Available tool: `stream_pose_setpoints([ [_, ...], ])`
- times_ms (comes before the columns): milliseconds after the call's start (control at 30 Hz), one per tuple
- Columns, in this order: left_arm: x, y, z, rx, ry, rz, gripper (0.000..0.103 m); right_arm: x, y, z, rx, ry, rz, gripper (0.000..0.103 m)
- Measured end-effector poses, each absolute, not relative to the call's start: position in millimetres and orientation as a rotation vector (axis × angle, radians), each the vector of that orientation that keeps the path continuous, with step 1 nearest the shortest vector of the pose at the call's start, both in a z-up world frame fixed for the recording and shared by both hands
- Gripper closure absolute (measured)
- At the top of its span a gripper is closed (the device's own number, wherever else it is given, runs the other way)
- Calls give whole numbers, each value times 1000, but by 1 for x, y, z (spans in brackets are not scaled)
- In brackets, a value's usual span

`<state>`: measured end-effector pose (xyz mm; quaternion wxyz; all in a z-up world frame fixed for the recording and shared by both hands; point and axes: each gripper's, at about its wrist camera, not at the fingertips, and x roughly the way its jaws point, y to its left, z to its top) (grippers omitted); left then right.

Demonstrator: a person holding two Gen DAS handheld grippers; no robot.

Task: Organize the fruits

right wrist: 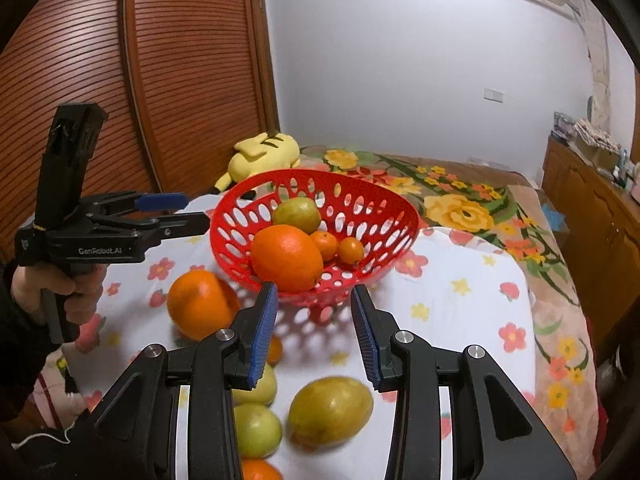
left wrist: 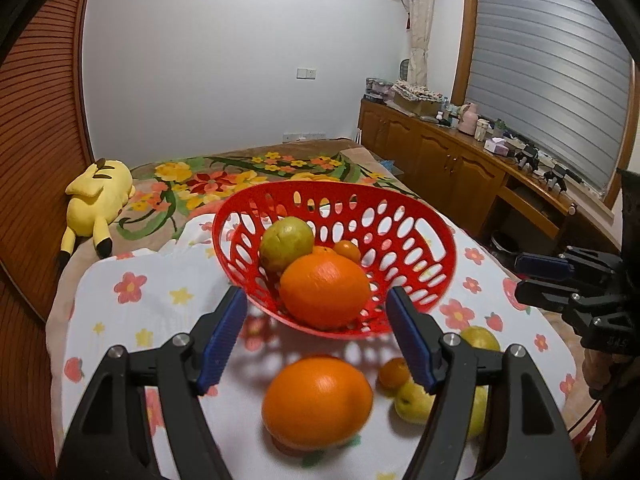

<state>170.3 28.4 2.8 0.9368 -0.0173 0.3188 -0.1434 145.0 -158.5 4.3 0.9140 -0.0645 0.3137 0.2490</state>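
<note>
A: Fruit first: where does it lie?
B: Red basket (left wrist: 336, 208) on the bed, toward its near end, holds a big orange (left wrist: 324, 290); another orange (left wrist: 316, 400) lies on the cloth in front.
A: Tongs?
B: Left tongs (left wrist: 318, 338) open, empty; right tongs (right wrist: 314, 334) parted too, gripping nothing.

We see the basket (right wrist: 360, 276) on the cloth-covered table (right wrist: 460, 320), toward its far edge. In it sit a large orange (right wrist: 286, 258), a guava (right wrist: 297, 214) behind it, two small tangerines (right wrist: 325, 245) to its right. Before the basket, toward the near edge: another orange (right wrist: 198, 304) at left, a mango (right wrist: 330, 410) and two guavas (right wrist: 256, 430) beside it. A plush toy (right wrist: 266, 152) lies on the bed (right wrist: 460, 196) behind the table.
</note>
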Motion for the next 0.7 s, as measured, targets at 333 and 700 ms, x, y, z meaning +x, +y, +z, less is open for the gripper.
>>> stream_pose_setpoints([
  [333,124,28,-17,-57,674,-298,30,103,-169,-22,-83,666,464,60],
  [700,99,22,-52,-68,730,-296,29,81,-170,-61,-51,732,458,55],
])
